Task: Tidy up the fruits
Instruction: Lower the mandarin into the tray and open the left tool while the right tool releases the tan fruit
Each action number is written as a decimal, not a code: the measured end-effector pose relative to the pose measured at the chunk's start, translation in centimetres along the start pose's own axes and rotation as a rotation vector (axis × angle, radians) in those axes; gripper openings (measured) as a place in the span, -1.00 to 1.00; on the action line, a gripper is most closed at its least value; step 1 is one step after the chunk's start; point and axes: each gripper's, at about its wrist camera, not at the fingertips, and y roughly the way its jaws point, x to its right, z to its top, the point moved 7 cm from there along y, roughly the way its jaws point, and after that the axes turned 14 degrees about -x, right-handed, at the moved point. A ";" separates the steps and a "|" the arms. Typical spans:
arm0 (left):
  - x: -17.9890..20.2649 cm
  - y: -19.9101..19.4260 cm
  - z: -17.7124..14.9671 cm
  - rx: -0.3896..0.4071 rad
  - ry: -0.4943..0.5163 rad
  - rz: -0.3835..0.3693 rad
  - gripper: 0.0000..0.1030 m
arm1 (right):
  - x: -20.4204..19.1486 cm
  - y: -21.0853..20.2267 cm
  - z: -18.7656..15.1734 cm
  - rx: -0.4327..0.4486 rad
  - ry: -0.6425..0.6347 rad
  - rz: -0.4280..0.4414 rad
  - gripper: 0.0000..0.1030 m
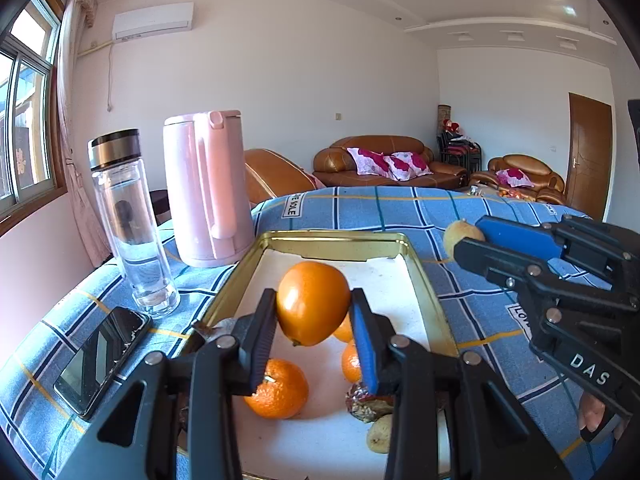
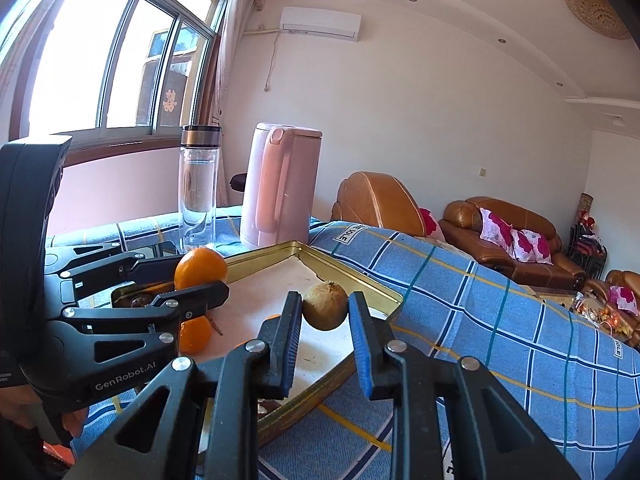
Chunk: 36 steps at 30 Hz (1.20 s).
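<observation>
My left gripper [image 1: 314,312] is shut on a large orange [image 1: 313,303] and holds it above the gold tray [image 1: 332,240]; the right wrist view shows this gripper [image 2: 200,276] and orange [image 2: 201,268] too. My right gripper [image 2: 325,312] is shut on a brown kiwi [image 2: 325,306], held over the tray's right edge [image 2: 360,280]; in the left wrist view it [image 1: 468,236] holds the kiwi [image 1: 462,234] at the right. Smaller oranges [image 1: 278,390], a walnut [image 1: 366,402] and another kiwi [image 1: 380,434] lie in the tray.
A pink kettle [image 1: 208,188] and a glass bottle [image 1: 130,224] stand left of the tray. A phone [image 1: 102,360] lies at the near left. The table is covered with a blue plaid cloth [image 1: 480,312]. Brown sofas [image 1: 380,160] stand beyond.
</observation>
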 end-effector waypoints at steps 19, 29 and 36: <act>-3.8 0.6 -1.6 -0.034 -0.047 0.049 -0.26 | -4.0 2.5 -0.1 -0.054 -0.050 0.060 -0.50; -4.2 1.7 -2.5 -0.075 -0.046 0.057 -0.25 | -5.3 4.6 -1.2 -0.145 -0.070 0.091 -0.49; -4.4 1.4 -2.4 -0.066 -0.046 0.074 -0.17 | -5.6 5.2 -2.0 -0.190 -0.070 0.117 -0.49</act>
